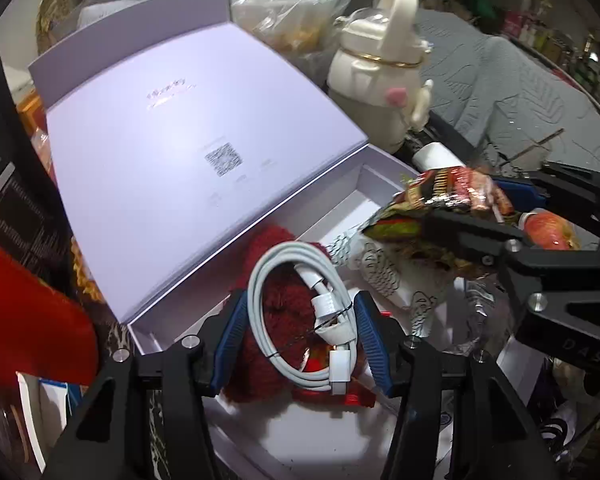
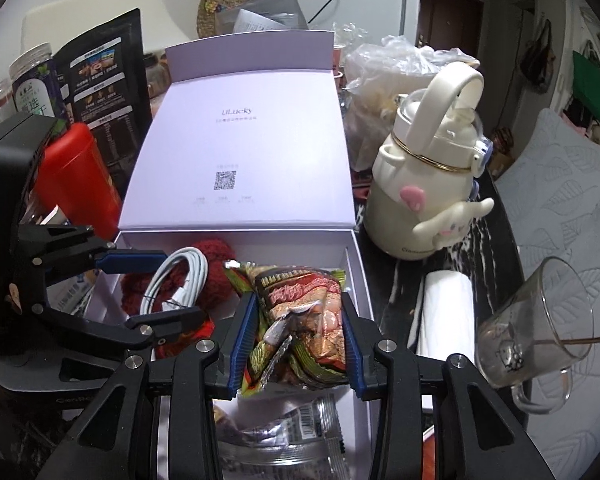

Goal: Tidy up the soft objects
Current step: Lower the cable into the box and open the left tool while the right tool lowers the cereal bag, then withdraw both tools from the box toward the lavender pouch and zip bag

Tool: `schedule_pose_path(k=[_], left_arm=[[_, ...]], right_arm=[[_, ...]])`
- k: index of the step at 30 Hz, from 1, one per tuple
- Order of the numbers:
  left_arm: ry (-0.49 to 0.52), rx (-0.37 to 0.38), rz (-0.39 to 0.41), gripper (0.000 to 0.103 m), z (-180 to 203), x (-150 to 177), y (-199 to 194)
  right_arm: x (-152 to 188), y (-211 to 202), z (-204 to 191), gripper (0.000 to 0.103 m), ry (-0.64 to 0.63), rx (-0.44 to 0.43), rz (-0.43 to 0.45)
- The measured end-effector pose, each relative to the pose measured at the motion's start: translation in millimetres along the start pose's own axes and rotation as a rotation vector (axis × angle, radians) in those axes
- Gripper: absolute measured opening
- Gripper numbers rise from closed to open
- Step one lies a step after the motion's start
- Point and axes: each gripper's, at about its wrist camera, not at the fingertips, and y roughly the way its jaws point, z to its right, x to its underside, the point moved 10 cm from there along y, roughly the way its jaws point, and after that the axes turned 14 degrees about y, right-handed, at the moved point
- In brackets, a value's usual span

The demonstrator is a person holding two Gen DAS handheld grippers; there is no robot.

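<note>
A white box [image 2: 236, 238] with its lavender lid [image 2: 236, 140] folded back stands in front of me. My left gripper [image 1: 300, 332] is shut on a coiled white cable [image 1: 296, 264], held just above a dark red knitted piece [image 1: 260, 364] that lies in the box [image 1: 380, 184]. My right gripper [image 2: 300, 320] is shut on a crumpled snack packet [image 2: 300, 300] over the box's right half. In the left wrist view the right gripper [image 1: 472, 208] hangs at the right with the packet [image 1: 440, 192]. In the right wrist view the left gripper [image 2: 168, 288] and cable [image 2: 180, 276] sit at the left.
A cream bottle with a loop handle [image 2: 428, 184] and a glass mug [image 2: 540, 328] stand right of the box, with a white roll [image 2: 444, 312] between. A red canister [image 2: 76, 176] and a black pouch [image 2: 108, 92] crowd the left. A silver packet [image 2: 284, 440] lies below my right gripper.
</note>
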Motion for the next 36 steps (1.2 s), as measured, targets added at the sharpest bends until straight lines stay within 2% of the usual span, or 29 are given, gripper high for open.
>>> schedule_pose_path(k=[5,8,11,13,15,16,21,24,36], left_arm=[[0.002,-0.015,-0.010,0.054,-0.8,-1.4,2.1],[0.009,-0.041,-0.018,0.054,-0.1,0.6,0.2],[0.009,-0.066,-0.019,0.056,-0.6,0.6,-4.6],[0.003,-0.095,-0.017,0.069,-4.4,1.2,-9.8],[-0.010,-0.124,-0.005,0.078,-10.2,0.4,-17.8],[-0.018,-0.127,-0.001,0.079,-11.6,0.3,-21.3],[-0.058,-0.109,0.021,0.079,-17.9,-1.4,-42.2],[-0.063,-0.122,0.046,0.079,-21.6,-1.6,-60.8],[-0.063,-0.167,0.175,0.079,-11.4,-13.1,-145.5]], right_arm=[[-0.6,0.3,5.0,0.040,0.008,0.029,-0.006],[0.9,-0.5,8.4,0.051,0.014,0.041,-0.019],[-0.1,-5.4,11.7,0.052,0.019,0.060,-0.008],[-1.5,-9.7,13.5,0.052,0.021,0.073,-0.003],[-2.8,-14.8,14.8,0.052,0.022,0.082,-0.002],[-3.5,-17.8,15.2,0.052,0.023,0.085,-0.001],[-9.0,-35.4,15.1,0.053,0.033,0.090,0.017],[-13.7,-47.9,12.1,0.056,0.031,0.093,0.034],[-30.9,-117.5,-10.4,0.057,0.012,0.086,0.149]])
